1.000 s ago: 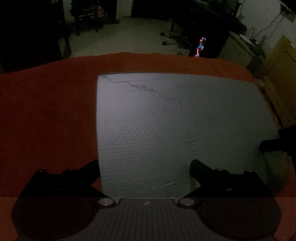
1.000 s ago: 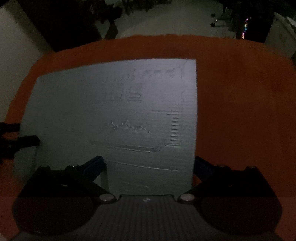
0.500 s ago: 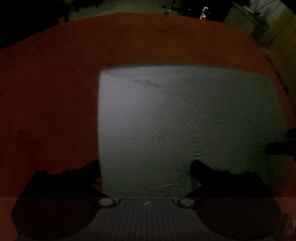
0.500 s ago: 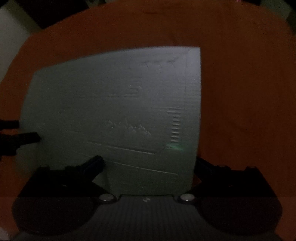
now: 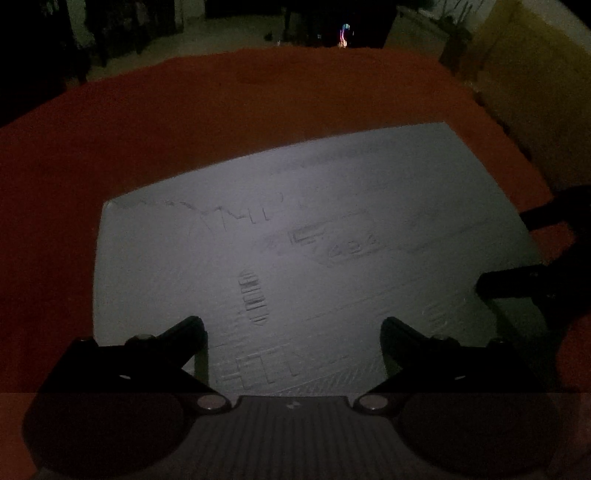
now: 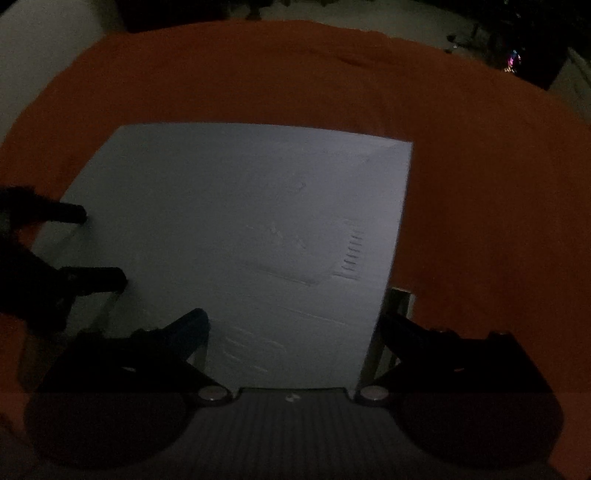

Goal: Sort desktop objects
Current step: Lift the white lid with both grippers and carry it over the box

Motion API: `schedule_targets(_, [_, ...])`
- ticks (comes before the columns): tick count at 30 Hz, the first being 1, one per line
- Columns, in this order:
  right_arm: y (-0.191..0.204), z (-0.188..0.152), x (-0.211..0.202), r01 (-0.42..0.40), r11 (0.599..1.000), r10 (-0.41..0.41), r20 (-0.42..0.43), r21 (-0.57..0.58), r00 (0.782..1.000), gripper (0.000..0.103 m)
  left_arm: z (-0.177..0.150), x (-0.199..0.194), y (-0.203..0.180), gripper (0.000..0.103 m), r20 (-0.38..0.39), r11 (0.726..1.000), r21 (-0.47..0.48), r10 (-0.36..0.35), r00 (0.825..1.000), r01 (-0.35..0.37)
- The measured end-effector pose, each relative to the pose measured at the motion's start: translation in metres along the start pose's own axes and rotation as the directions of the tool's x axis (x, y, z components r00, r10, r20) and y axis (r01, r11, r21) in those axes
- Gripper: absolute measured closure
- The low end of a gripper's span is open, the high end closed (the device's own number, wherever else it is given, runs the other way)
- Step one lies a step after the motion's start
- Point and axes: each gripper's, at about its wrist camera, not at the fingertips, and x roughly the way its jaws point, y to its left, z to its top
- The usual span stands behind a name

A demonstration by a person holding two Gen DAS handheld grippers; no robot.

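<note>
A flat pale grey board with embossed marks lies on the orange-red cloth; it also shows in the right wrist view. My left gripper is open over the board's near edge, holding nothing. My right gripper is open over the board's near right corner, holding nothing. The right gripper's fingers show at the right edge of the left wrist view. The left gripper's fingers show at the left of the right wrist view, on the board's left side. The room is very dim.
The cloth-covered table ends in a curved far edge. Beyond it is a dark room with a small coloured light. A tan wooden piece stands at the right.
Both views have shifted and turned over the board. Each gripper now shows larger in the other's view. Both grippers stay open.
</note>
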Motion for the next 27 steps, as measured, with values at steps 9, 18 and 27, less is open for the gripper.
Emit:
schedule_targets(9, [0.010, 0.005, 0.005, -0.004, 1.000, 0.004, -0.001, 0.023, 1.000, 0.000, 0.004, -0.034, 0.045, 0.000, 0.049, 0.991, -0.117, 0.076, 0.996, -0.070])
schedule_targets(18, [0.048, -0.026, -0.005, 0.048, 0.986, -0.050, 0.007, 0.157, 0.999, 0.000, -0.036, -0.020, 0.112, 0.001, 0.073, 0.957, -0.267, -0.093, 0.993, 0.110])
schedule_targets(27, [0.045, -0.032, -0.012, 0.032, 0.982, -0.055, 0.117, 0.188, 0.992, 0.000, -0.032, -0.008, 0.085, 0.001, 0.066, 0.963, -0.216, -0.149, 0.987, 0.160])
